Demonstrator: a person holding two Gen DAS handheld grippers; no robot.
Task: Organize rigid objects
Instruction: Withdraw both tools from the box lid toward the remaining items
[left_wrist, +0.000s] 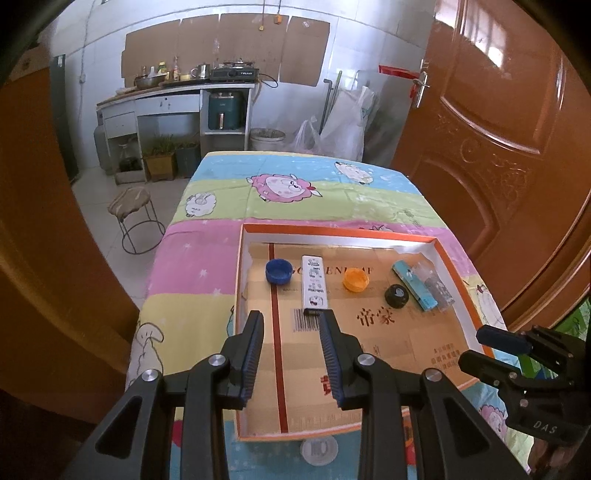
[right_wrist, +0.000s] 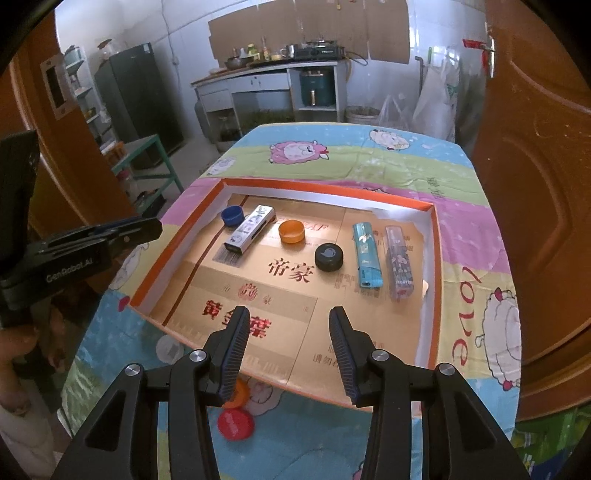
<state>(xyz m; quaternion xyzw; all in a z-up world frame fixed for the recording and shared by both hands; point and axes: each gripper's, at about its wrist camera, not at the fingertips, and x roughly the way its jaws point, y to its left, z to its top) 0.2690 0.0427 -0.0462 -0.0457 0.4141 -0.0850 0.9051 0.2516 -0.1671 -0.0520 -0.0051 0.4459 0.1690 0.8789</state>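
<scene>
Both claws, left (left_wrist: 290, 354) and right (right_wrist: 288, 349), are being held released and empty, the white lighter (left_wrist: 315, 282) lying lengthwise just ahead of the left.

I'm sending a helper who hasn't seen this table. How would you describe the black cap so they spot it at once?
Find the shallow orange-rimmed box on the sheep-print cloth. Inside, things lie in a loose row; the black cap sits between the orange cap and the teal lighter. It is the only black piece.
</scene>
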